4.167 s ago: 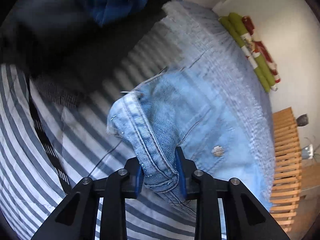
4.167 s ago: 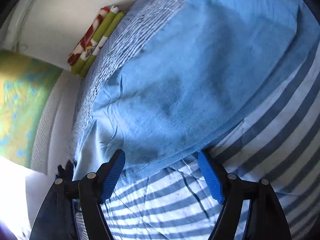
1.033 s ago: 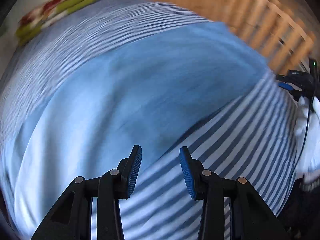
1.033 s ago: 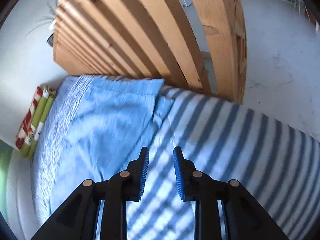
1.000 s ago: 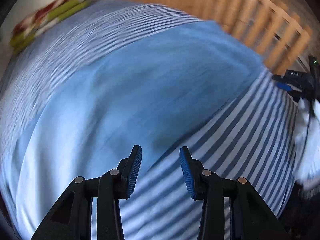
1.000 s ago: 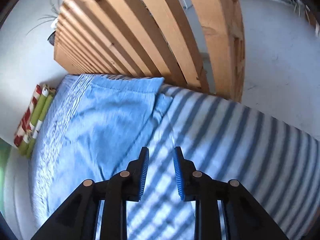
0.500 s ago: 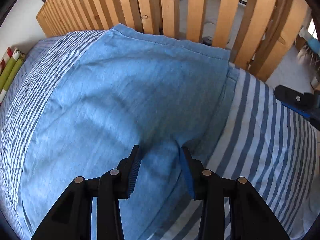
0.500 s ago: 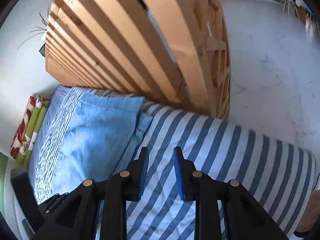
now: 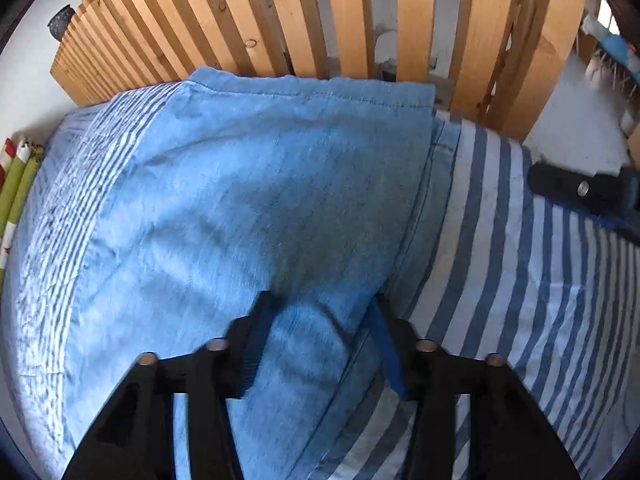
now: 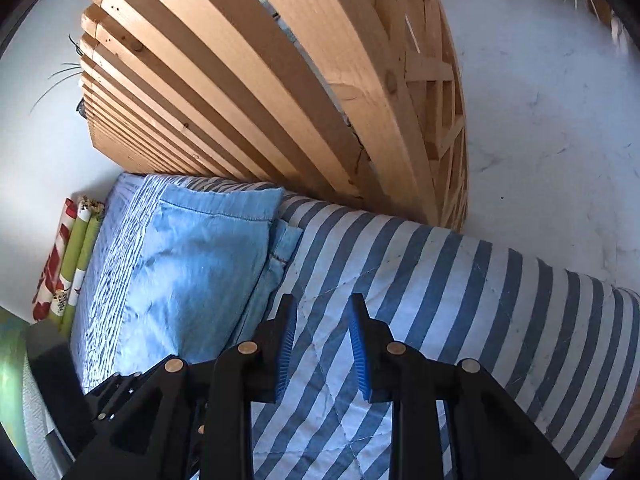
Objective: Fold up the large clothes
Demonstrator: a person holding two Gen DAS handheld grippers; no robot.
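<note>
The blue garment (image 9: 248, 208) lies spread flat on the bed's striped cover (image 9: 520, 280), its far hem against the wooden slat screen (image 9: 360, 20), with a paler denim edge (image 9: 440, 184) showing from under its right side. The left tool (image 9: 316, 344) presses down at the garment's near right edge; a hump of blue cloth bulges between its fingers (image 9: 252, 344), and the jaws have just been closing on it, though the blur makes it hard to tell whether the pads already pinch. A second ago this tool was sweeping over the bed with nothing between its wider jaws; four seconds ago it carried jeans. The right tool (image 10: 322, 344) hovers over bare stripes just right of the garment, its jaws narrow and empty, as a second ago; four seconds ago they stood wide. Rolled red-and-green fabric (image 10: 64, 260) lies along the wall.
</note>
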